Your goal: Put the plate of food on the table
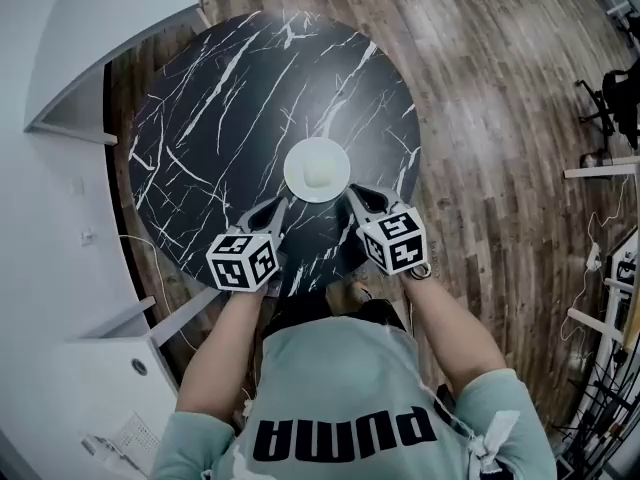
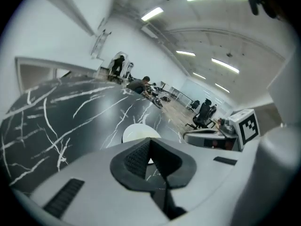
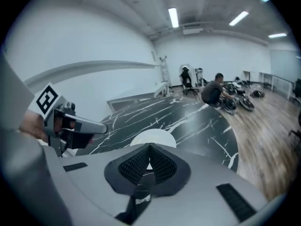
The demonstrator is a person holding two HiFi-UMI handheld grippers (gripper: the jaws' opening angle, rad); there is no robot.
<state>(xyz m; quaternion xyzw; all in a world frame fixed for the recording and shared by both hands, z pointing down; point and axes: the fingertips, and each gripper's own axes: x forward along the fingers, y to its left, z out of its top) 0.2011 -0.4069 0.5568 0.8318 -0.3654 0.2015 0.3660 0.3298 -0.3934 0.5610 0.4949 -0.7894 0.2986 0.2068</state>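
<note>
Both the left tongs (image 1: 283, 204) and right tongs (image 1: 351, 191) are closed empty, the plate (image 1: 298, 174) just beyond their tips.

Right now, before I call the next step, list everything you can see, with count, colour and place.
table: one, black marble with white veins, round, centre of the head view
plate: one, white, on the table towards its near edge
food: one pale piece, on the plate's middle
floor: brown wood planks, around the table
white furniture: left of the table
office chair: at least one, black, off to the right
bystander: one, dark clothes, crouched on the floor beyond the table
left gripper: one, grey, shut, empty, tip beside the plate's near-left rim
right gripper: one, grey, shut, empty, tip beside the plate's near-right rim
forearms: two, bare, behind the grippers
</note>
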